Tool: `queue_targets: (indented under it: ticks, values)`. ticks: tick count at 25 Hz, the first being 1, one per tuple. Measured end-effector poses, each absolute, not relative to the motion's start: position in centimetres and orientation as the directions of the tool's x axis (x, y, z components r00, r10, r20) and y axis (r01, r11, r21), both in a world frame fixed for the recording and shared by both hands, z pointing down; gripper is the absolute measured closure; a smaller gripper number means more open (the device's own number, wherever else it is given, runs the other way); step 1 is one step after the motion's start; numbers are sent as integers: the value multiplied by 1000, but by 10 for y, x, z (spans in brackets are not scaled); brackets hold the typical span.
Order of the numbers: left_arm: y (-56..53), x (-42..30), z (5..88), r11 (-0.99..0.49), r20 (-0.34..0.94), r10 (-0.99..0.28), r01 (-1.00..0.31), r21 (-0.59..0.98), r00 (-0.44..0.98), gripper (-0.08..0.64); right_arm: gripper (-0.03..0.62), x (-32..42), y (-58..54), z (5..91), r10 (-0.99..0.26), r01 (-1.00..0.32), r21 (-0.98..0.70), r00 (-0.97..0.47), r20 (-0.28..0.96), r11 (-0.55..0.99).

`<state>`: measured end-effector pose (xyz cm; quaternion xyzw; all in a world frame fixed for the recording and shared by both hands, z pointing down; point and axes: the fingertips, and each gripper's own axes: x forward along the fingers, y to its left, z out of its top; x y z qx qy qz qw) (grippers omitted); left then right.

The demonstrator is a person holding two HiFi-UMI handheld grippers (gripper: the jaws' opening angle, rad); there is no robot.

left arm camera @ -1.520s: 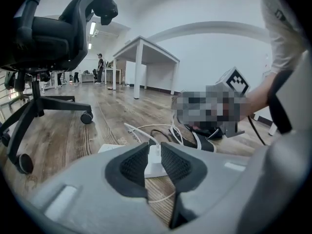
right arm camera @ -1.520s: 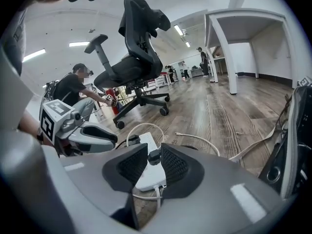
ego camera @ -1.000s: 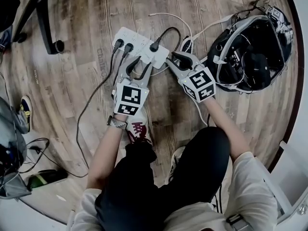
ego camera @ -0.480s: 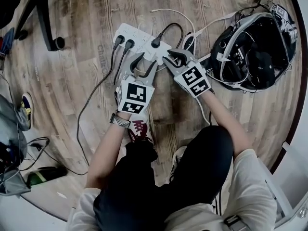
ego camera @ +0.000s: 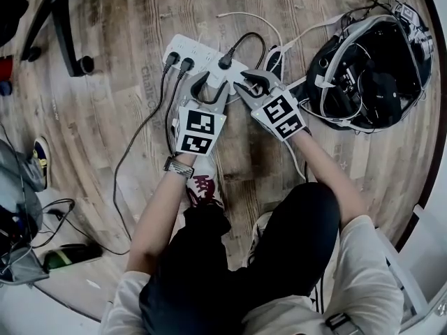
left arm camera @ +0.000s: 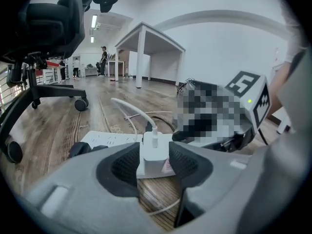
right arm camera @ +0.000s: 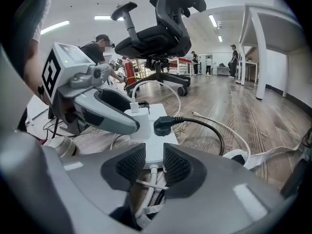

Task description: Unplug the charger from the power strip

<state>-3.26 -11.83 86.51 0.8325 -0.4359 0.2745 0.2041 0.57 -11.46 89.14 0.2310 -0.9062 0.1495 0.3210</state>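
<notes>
The left tongs (ego camera: pixel 209 88), jaws just opened wider, flank the charger (left arm camera: pixel 155 152); the right tongs (ego camera: pixel 246 82), narrowly parted, angle downward alongside.

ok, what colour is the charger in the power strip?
White charger, clearest in the left gripper view.

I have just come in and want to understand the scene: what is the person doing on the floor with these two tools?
A person bends over a white power strip on the wooden floor, a gripper in each hand. The left gripper has the white charger between its jaws, which have just been opening and do not seem to clamp it. The right gripper sits with jaws apart at the strip's cord end. The charger is not yet unplugged.
</notes>
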Motion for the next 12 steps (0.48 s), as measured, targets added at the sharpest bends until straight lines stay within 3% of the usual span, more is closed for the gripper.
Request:
queue_targets:
  ticks: [12]
  values:
    - [-120,-32,872,-520,651,-617,-850,83,441,419,499,7,-117,891,-348,-536,-108,-675,651,837]
